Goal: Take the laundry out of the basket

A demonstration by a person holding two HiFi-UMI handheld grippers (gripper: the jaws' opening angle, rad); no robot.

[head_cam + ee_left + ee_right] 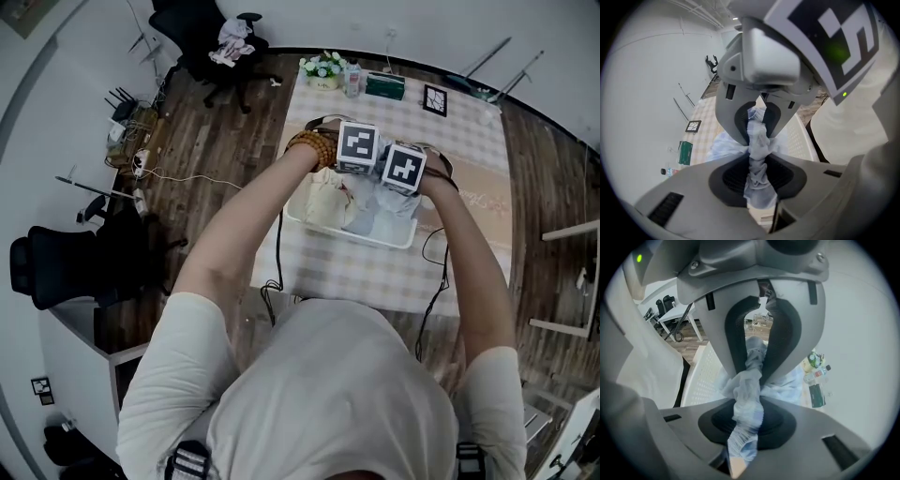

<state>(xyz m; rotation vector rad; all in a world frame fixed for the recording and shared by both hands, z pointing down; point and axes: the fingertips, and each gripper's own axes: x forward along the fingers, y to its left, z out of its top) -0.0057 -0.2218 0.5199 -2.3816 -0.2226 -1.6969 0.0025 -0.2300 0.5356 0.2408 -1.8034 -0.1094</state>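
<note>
Firmly, both grippers (757, 149) (749, 383) pinch garment (758, 185) (over basket (398, 236)).

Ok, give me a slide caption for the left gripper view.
Left gripper shut on a bunched pale blue garment, over the white basket on the checked tablecloth.

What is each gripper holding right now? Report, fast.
Left gripper: closed on bunched pale blue cloth.
Right gripper: closed on pale blue cloth too; same piece or not, unclear.
</note>
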